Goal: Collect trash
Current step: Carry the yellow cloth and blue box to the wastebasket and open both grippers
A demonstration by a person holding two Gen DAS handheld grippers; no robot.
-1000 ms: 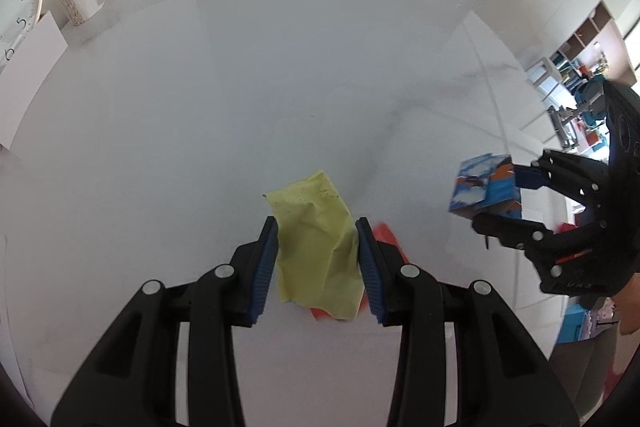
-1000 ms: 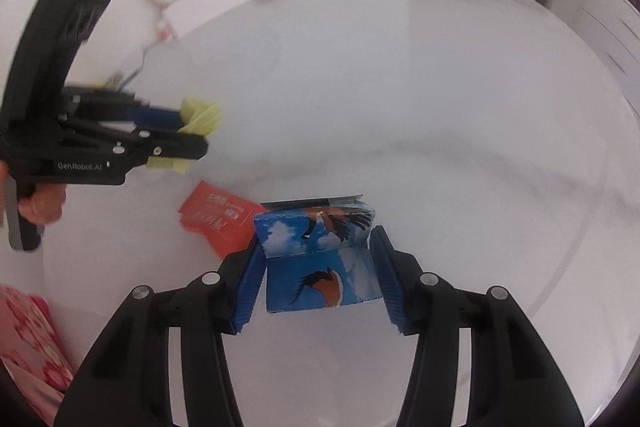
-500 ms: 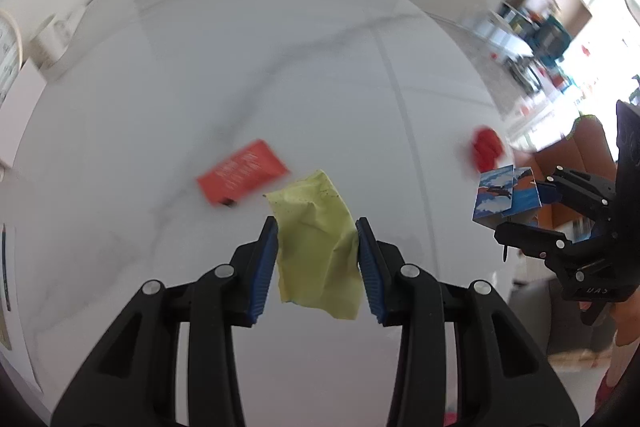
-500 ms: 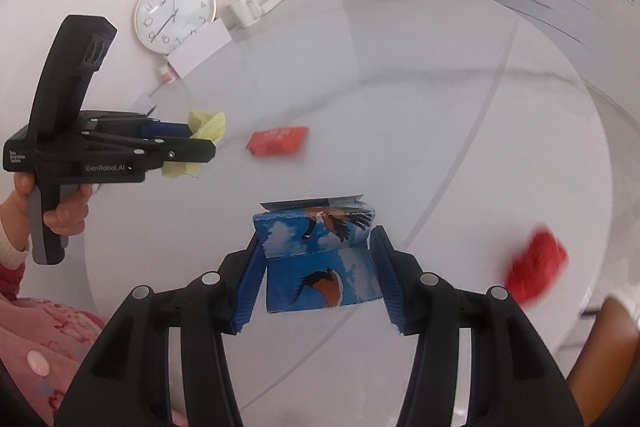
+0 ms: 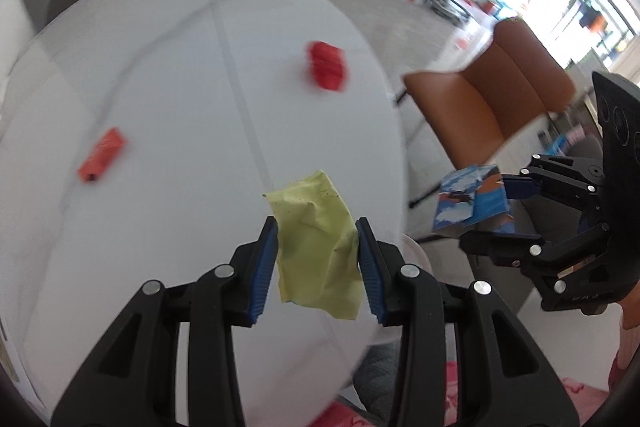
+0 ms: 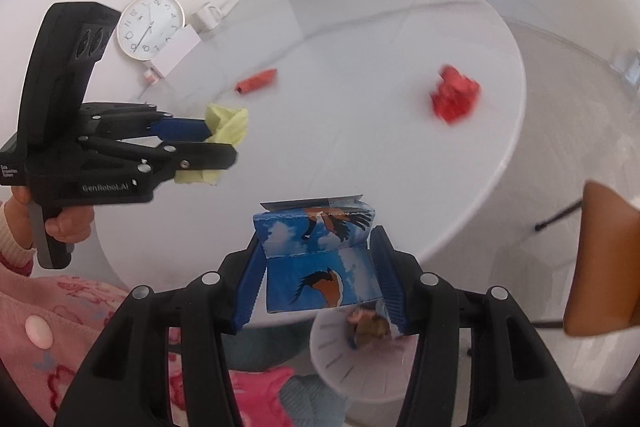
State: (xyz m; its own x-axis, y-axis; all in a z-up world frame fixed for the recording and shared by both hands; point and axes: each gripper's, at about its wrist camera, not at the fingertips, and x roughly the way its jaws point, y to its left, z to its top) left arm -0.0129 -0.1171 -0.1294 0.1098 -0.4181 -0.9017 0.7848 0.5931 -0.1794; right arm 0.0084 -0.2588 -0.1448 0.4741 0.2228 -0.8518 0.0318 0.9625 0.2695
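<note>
The round white tabletop [image 6: 360, 27] carries a crumpled red wrapper [image 6: 455, 94] near its right edge and a flat red packet [image 6: 256, 81] toward its left side. Past the tabletop's near edge, the right hand-held gripper [image 6: 320, 267] is clamped on a blue carton [image 6: 316, 259] printed with a bird. The left hand-held gripper [image 5: 318, 251] pinches a crumpled yellow paper [image 5: 316, 243] above the tabletop's near edge.

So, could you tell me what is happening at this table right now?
A person is clearing trash with handheld tongs. The left tongs grip a crumpled yellow paper; the right tongs hold a blue carton above a white bin. A red wrapper and a red crumpled wad lie on the white table.
</note>
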